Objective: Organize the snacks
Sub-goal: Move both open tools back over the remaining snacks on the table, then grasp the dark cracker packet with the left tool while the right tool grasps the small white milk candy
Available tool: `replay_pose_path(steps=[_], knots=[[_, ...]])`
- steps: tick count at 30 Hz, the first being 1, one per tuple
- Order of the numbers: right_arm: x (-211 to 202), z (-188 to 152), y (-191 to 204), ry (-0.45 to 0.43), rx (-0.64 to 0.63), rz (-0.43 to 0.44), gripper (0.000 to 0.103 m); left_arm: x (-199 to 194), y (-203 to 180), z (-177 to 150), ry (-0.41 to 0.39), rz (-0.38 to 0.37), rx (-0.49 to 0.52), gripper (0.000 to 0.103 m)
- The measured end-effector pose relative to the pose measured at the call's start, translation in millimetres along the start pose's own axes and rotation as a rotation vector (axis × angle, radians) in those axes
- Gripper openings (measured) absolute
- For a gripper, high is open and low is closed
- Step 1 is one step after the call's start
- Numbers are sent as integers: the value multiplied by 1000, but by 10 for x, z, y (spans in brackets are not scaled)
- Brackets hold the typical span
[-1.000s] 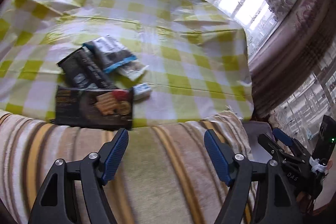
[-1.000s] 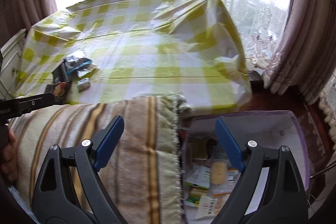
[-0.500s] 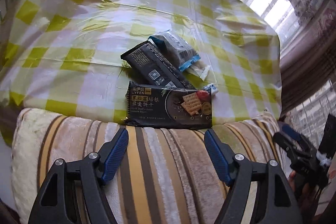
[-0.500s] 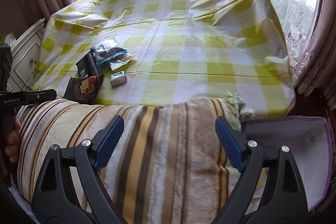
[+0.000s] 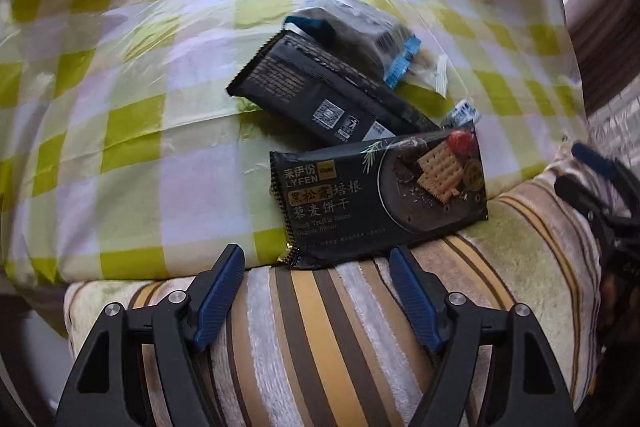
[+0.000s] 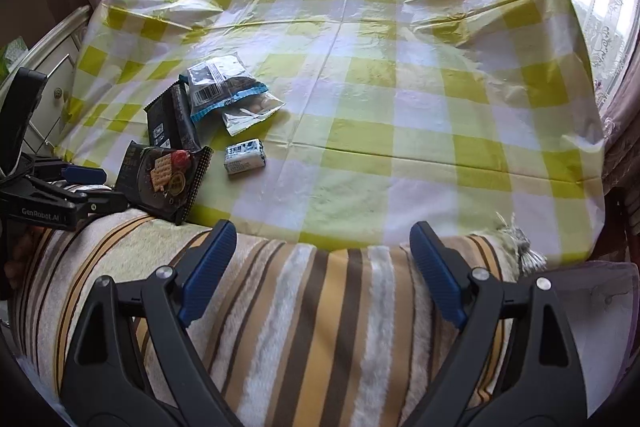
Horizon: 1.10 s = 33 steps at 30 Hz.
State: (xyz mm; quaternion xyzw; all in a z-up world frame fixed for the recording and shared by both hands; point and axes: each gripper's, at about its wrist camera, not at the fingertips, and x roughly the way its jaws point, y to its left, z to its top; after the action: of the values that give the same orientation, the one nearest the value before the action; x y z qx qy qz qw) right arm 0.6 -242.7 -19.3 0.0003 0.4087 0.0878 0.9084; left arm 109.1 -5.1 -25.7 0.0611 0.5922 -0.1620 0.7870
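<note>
Snacks: cracker packet (image 5: 380, 193) nearest, overhanging striped blanket (image 5: 332, 339).
Left gripper (image 5: 316, 269): jaws released, just short of packet.
Right gripper (image 6: 320, 247): released, empty.
Advice: pinch packet's near edge, lift flat.

Five snack packets lie on the checked tablecloth (image 6: 400, 107), clustered at about nine o'clock in the right wrist view: two black biscuit packs, one face-up black biscuit pack (image 5: 380, 195) and one face-down black pack (image 5: 320, 95); one blue-edged bag (image 6: 220, 87); one clear pouch (image 6: 252, 113); one small white packet (image 6: 245, 157). One striped blanket (image 6: 300, 327) lies at six o'clock.
</note>
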Motion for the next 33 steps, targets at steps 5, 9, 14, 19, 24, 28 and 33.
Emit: replay_pose_path(steps=[5, 9, 14, 19, 24, 28, 33], knots=[[195, 118, 95, 35, -30, 5, 90, 63, 16, 79, -4, 74, 41, 79], [314, 202, 188, 46, -55, 5, 90, 74, 123, 115, -35, 153, -2, 78], [477, 307, 323, 58, -91, 11, 90, 56, 359, 206, -77, 160, -109, 78], [618, 368, 412, 78, -109, 14, 90, 23, 616, 315, -135, 138, -227, 78], [672, 412, 460, 74, -118, 11, 86, -118, 952, 287, -213, 74, -380, 78], [764, 433, 499, 97, -128, 10, 73, -302, 961, 99, -294, -43, -492, 78], [795, 456, 517, 100, -132, 18, 71, -232, 450, -25, -265, -203, -561, 77]])
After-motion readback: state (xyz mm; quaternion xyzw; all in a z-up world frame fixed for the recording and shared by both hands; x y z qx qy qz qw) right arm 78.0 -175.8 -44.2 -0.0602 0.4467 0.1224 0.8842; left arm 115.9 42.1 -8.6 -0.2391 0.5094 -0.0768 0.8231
